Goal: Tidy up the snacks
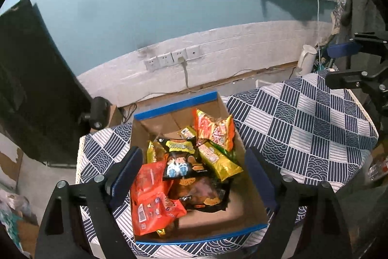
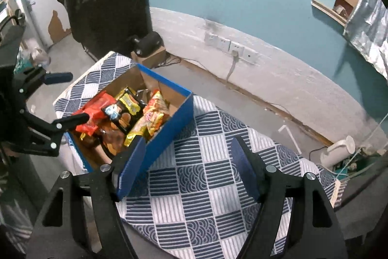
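Several snack packets, labels unreadable

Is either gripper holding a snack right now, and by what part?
Nothing is held. The left gripper stands open above the box of snacks; the right gripper is open over the tablecloth, empty.

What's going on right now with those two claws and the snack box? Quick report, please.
Left gripper open, empty, above the blue-edged cardboard box. Right gripper open, empty, over the checked cloth. Snack packets piled inside. Nothing in the way.
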`<state>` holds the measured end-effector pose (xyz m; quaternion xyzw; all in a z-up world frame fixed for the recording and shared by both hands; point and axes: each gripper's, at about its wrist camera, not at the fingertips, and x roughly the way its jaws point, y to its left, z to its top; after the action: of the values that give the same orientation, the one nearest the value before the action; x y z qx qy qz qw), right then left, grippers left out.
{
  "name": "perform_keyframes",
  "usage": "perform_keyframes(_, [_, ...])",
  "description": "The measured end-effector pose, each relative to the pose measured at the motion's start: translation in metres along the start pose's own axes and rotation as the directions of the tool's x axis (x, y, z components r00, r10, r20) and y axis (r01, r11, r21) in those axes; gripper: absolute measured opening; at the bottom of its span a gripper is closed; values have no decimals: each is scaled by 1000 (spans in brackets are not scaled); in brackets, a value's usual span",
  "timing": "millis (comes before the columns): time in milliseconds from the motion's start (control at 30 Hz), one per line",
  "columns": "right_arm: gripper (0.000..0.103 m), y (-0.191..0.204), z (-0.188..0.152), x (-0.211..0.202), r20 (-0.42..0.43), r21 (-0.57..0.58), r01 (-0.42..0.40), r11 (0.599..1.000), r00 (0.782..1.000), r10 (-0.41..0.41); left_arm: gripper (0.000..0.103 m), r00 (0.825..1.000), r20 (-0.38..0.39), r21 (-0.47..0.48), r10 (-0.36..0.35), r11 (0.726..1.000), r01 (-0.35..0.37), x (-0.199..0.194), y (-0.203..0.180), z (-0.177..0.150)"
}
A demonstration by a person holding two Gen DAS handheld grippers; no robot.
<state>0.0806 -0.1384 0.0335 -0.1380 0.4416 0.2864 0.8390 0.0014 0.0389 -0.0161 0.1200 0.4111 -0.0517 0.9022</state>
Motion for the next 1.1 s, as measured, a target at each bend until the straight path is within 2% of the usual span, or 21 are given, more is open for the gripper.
perform_keyframes(367, [74, -9, -31, -18, 8, 15, -2, 1000, 1000, 2, 91, 999, 31, 3, -17, 1000, 17, -9, -23, 3])
perform_keyframes(1100, [74, -25, -46, -12, -10, 45, -1, 999, 1000, 1, 92, 999, 5, 33, -45, 998, 45, 3, -51, 9])
